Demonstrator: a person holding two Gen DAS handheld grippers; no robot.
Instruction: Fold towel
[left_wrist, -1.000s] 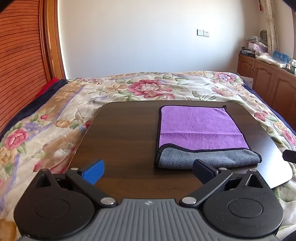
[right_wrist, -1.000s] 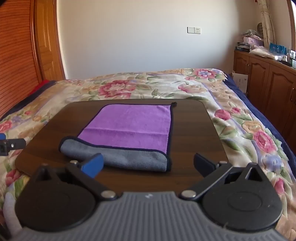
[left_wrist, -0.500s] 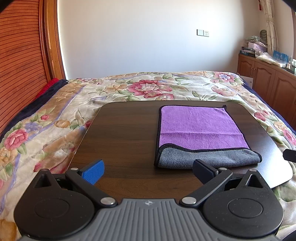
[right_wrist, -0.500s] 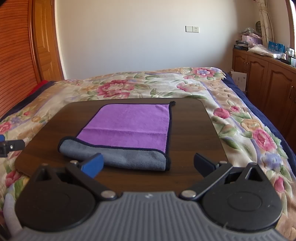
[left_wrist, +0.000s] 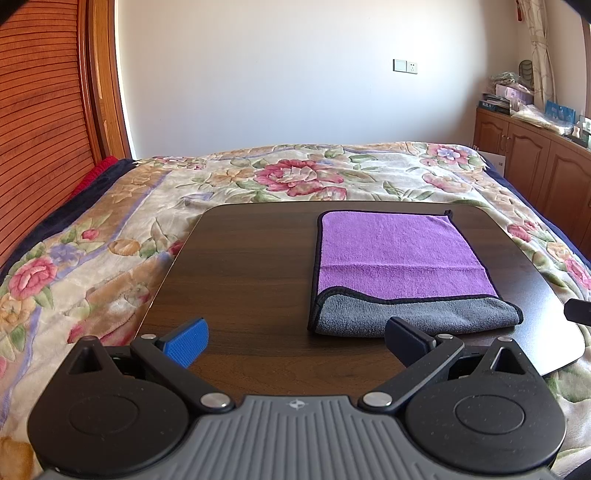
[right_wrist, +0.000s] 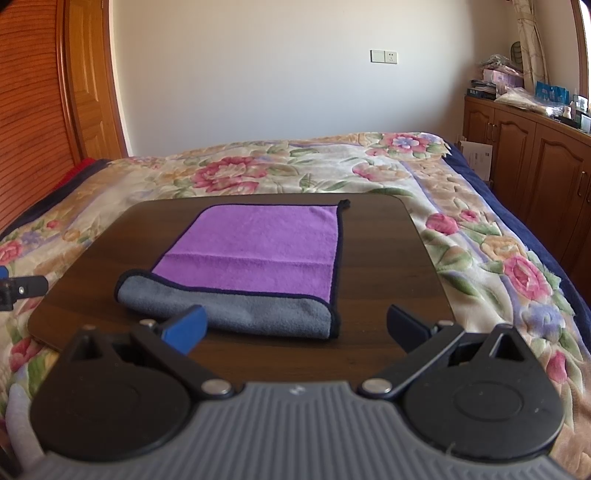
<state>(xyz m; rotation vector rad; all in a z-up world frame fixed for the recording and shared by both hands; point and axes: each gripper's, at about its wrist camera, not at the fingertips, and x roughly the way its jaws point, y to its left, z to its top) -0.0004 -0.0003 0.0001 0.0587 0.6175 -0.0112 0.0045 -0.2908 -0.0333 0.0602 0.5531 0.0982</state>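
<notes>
A purple towel (left_wrist: 399, 251) with a grey underside and dark trim lies flat on a dark wooden tabletop (left_wrist: 240, 266). Its near edge is turned back, showing a grey band (left_wrist: 413, 314). My left gripper (left_wrist: 295, 341) is open and empty, just short of the table's near edge, left of the towel. In the right wrist view the towel (right_wrist: 266, 243) lies ahead on the tabletop (right_wrist: 388, 258), its grey band (right_wrist: 236, 308) nearest. My right gripper (right_wrist: 295, 330) is open and empty, just in front of the band. The left gripper's tip (right_wrist: 22, 290) shows at the far left.
The tabletop rests on a bed with a floral cover (left_wrist: 92, 258). A wooden wardrobe (left_wrist: 40, 110) stands at the left. Wooden cabinets (right_wrist: 535, 162) with clutter on top line the right wall. The right gripper's tip (left_wrist: 578, 310) shows at the right edge.
The right gripper has drifted slightly back and right, so the towel sits a little further left in its view. The left gripper has not visibly moved. Both stay open.
</notes>
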